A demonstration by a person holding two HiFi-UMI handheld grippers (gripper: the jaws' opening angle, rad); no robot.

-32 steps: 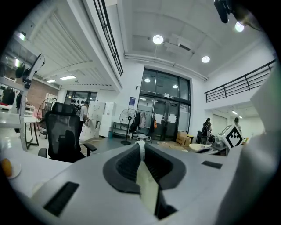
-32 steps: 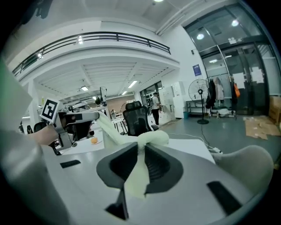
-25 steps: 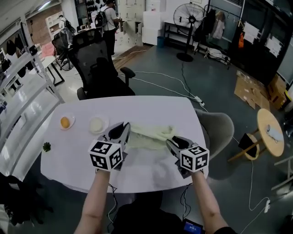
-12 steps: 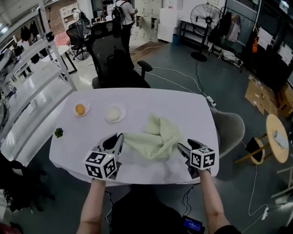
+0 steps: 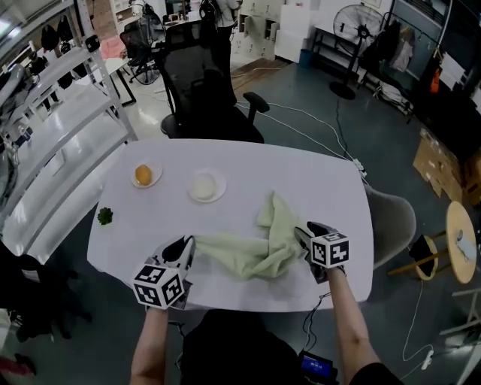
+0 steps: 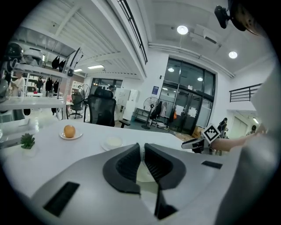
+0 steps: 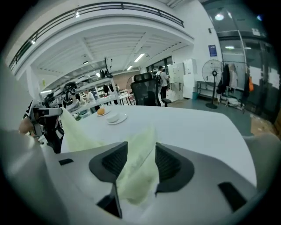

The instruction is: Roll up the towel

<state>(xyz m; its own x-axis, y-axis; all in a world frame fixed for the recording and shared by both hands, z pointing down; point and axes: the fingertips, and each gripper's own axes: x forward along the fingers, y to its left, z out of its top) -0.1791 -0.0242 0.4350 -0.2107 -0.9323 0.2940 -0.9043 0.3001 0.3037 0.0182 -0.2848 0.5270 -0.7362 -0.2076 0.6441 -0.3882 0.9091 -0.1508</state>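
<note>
The pale green towel [image 5: 252,252] is stretched, crumpled, across the white table [image 5: 316,180] near its front edge. One end is clamped in the left gripper [image 5: 184,244]. A bunched fold is gripped by the right gripper [image 5: 304,231], whose jaws have just been closing. Black-and-white square patterns are carried on both grippers' cubes.

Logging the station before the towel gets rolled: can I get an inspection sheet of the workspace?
Surface: white table, rounded corners, no spills seen.
Job's things: pale green towel, crumpled and unrolled, near the front edge.
Clutter: orange on a small plate; white dish; green sprig.
Grippers: left gripper, jaws shut on a towel corner; right gripper, jaws have just been closing, bunched towel filling the gap between them.
Cables: white cables on the floor beyond the table.
Surroundings: black office chair, grey chair, shelving, fan.
</note>
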